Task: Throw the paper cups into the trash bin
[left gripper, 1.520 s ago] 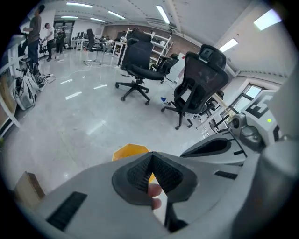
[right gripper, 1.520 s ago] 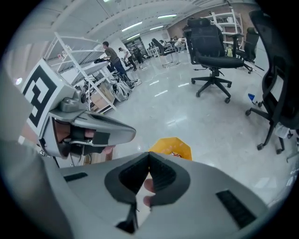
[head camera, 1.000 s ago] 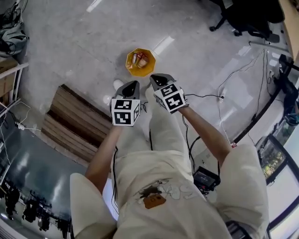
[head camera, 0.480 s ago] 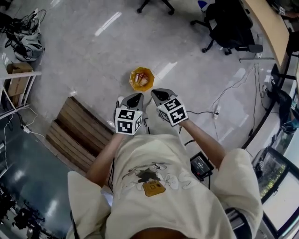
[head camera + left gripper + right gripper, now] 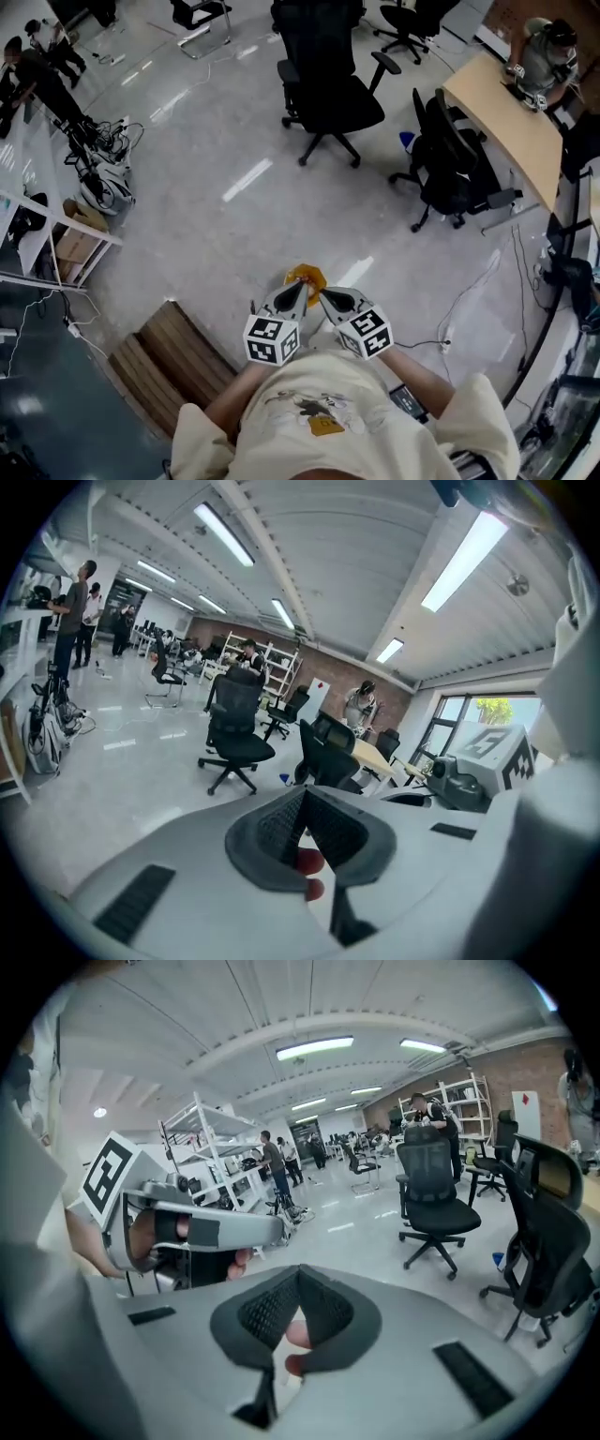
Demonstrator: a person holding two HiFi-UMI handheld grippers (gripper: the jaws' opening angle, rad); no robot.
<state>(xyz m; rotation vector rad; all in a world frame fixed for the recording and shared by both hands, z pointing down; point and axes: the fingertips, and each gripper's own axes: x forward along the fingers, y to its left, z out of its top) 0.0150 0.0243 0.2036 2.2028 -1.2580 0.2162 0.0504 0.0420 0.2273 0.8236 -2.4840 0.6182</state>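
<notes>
In the head view the yellow trash bin [image 5: 306,276] stands on the grey floor, mostly hidden behind the gripper tips; I cannot make out any cups in it. My left gripper [image 5: 298,290] and right gripper [image 5: 327,296] are held side by side just in front of my chest, tips pointing toward the bin. In the left gripper view the left gripper [image 5: 301,801] has its dark pads pressed together on nothing. The right gripper [image 5: 298,1281] is likewise shut and empty in its own view, where the left gripper's handle [image 5: 192,1231] shows beside it.
Black office chairs [image 5: 328,89] [image 5: 452,161] stand farther out on the floor, next to a long wooden desk [image 5: 506,117]. A slatted wooden platform [image 5: 167,361] lies at my left. Cables [image 5: 469,292] trail on the right. Shelving and bags [image 5: 98,183] sit at the left.
The head camera has tilted up, taking in much more of the room. The bin, earlier plainly seen above the grippers, now sits behind their tips. Both grippers stay together and shut.
</notes>
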